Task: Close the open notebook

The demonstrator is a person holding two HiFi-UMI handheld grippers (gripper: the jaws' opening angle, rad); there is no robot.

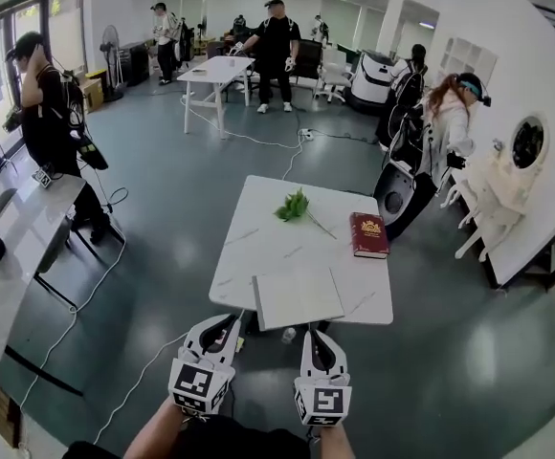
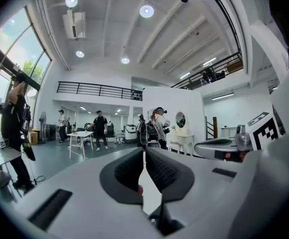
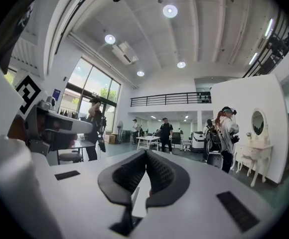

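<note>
1. The notebook (image 1: 297, 296) lies flat on the white table (image 1: 258, 247), at the near edge and a little right of the middle. It shows one plain pale face, and whether that is a cover or a page cannot be told.
2. The left tool (image 1: 226, 323) is held short of the table's near edge, over the grey floor (image 1: 163, 218), pointing toward the notebook's left corner. It does not touch the notebook.
3. In the left gripper view, the left tool (image 2: 144, 152) has its dark pads meeting at the tips with nothing clamped between them.
4. The right tool (image 1: 316, 333) sits just beside the left one, also short of the table edge and below the notebook's near side.
5. In the right gripper view, the right tool (image 3: 145, 152) has its jaws together and empty.
6. Farther back on the table, a green sprig (image 1: 294, 206) lies near the middle and a red book (image 1: 368, 234) lies at the right edge (both well apart from the notebook).
7. Several people stand in the room beyond.
</note>
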